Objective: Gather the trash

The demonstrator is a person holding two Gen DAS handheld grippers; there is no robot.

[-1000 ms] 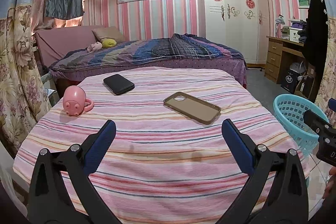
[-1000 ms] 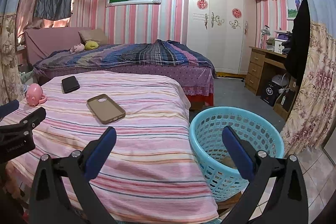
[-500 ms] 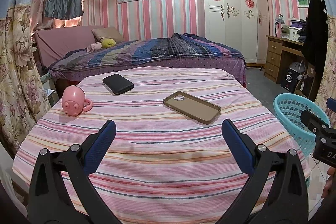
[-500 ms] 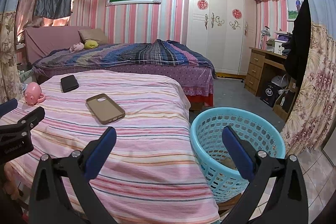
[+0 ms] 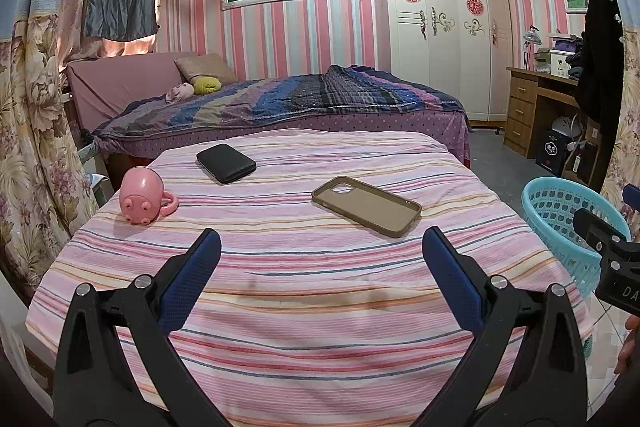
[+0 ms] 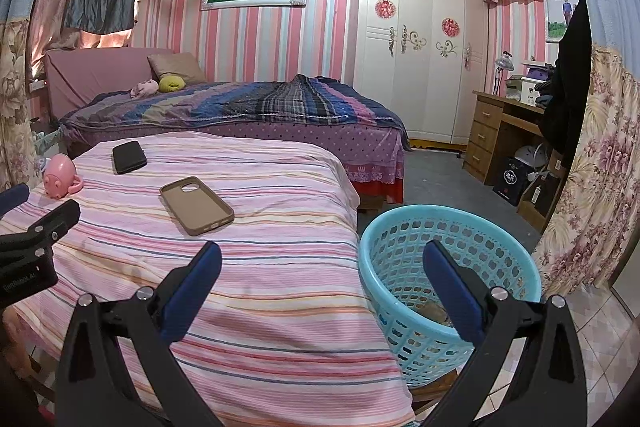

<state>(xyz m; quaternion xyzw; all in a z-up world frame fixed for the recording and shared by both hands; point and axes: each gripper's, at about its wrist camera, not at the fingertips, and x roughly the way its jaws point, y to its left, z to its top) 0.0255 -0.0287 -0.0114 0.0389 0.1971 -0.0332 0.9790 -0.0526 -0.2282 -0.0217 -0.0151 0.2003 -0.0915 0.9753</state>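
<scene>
Far left, on the striped bed cover (image 5: 320,291): a pink pig mug (image 5: 141,195), lying near the cover's left edge, handle toward the right. Just past it and farther back, a black case (image 5: 226,157), flat. Toward the middle, a brown phone case (image 5: 366,206), open side up, camera cut-out at its far end, well apart from both others.

Low in the left wrist view, the left gripper (image 5: 321,250), fingers (image 5: 188,283) spread wide, blue pads facing each other, nothing between them, hovering above the near part of the cover. At that view's right edge, only a slice of the blue basket (image 5: 560,211) and a black part of the other tool in front of it; basket floor hidden here.

In the right wrist view, the same three things pushed to the left, and the basket (image 6: 448,227) shown whole: standing on the floor just beside the bed's right side, a brownish lump lying at its bottom, too dim to name. Right gripper (image 6: 322,254) likewise spread wide and empty, one finger over the cover, the other (image 6: 452,291) over the basket's mouth. Also only here: tiled floor at lower right, and the left tool's black body at the left edge.

Behind, in both views: a second bed with a dark quilt, a white wardrobe, a wooden desk on the right.
</scene>
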